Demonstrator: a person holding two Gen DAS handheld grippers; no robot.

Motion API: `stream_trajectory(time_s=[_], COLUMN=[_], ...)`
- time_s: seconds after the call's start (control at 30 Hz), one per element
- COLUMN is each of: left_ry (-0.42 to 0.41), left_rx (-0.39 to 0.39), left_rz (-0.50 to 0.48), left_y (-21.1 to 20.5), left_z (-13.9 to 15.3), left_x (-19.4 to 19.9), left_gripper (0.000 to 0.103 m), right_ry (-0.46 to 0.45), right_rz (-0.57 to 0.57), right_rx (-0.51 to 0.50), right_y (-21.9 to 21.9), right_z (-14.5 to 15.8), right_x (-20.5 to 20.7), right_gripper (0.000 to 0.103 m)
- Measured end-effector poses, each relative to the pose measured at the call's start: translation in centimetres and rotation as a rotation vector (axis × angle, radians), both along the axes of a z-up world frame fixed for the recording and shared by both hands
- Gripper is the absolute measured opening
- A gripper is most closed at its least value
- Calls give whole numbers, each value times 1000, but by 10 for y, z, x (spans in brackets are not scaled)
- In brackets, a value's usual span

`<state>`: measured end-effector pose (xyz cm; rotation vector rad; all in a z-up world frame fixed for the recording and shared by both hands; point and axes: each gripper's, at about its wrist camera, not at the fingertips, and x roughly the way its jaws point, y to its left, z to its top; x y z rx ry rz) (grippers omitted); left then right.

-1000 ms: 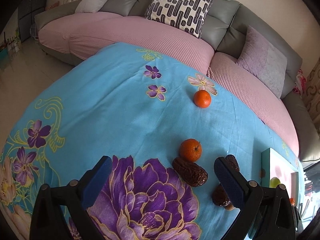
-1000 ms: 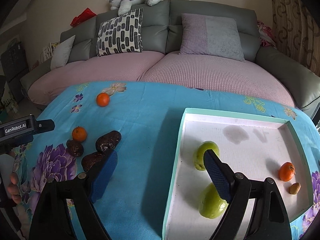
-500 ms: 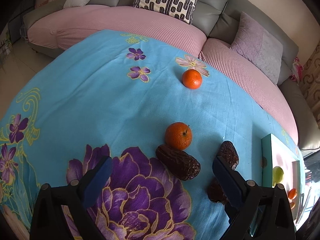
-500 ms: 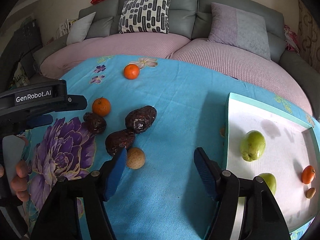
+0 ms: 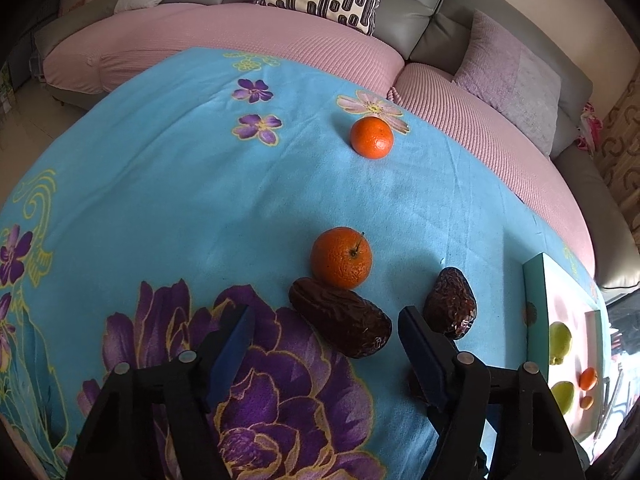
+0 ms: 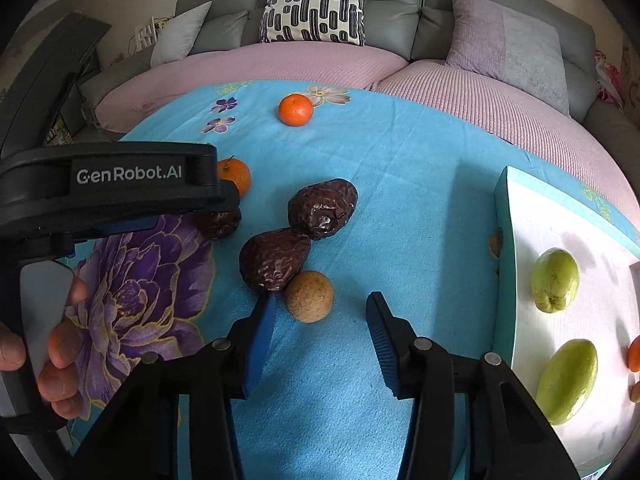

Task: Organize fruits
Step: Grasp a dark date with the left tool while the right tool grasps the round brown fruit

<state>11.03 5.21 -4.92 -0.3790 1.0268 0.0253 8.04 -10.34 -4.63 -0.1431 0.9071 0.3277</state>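
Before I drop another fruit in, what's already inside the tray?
Inside the tray the right wrist view shows two green fruits and, at the frame's right edge, part of an orange one. The tray's far right part is out of frame.

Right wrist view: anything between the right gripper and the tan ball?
Nothing. In the right wrist view only bare blue cloth lies between the open right gripper and the tan ball, which sits just ahead of the left finger.
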Motion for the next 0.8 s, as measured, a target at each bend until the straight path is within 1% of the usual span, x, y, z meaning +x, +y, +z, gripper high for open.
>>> stream_trajectory(time_s=[0.03, 0.07, 0.1, 0.13, 0.2, 0.23, 0.27, 0.53, 0.8], left_ry=[-2, -3, -4, -7, -9, -12, -13, -27, -70], left_rx=[-1, -3, -6, -15, -37, -34, -32, -40, -42], left_rz=[-7, -12, -16, -24, -34, -34, -36, -18, 4], left_y=[-1, -2, -2, -3, -4, -5, -5, -2, 2], left_z=[0, 0, 0, 0, -1, 0, 0, 2, 18], left_x=[0, 0, 0, 1, 1, 1, 1, -1, -7], left_gripper=[68, 65, 61, 53, 47, 47, 47, 47, 47], right_ry=[0, -1, -4, -7, -7, -7, -6, -6, -12], right_rz=[3, 7, 10, 12, 16, 18, 21, 6, -43], right_rx=[0, 1, 1, 0, 4, 7, 13, 20, 26], right_y=[1, 2, 3, 3, 3, 3, 2, -5, -19], right_z=[0, 0, 0, 0, 1, 1, 2, 4, 8], right_x=[0, 0, -1, -1, -3, -4, -4, -2, 1], right_gripper=[43, 42, 38, 35, 30, 27, 27, 26, 26])
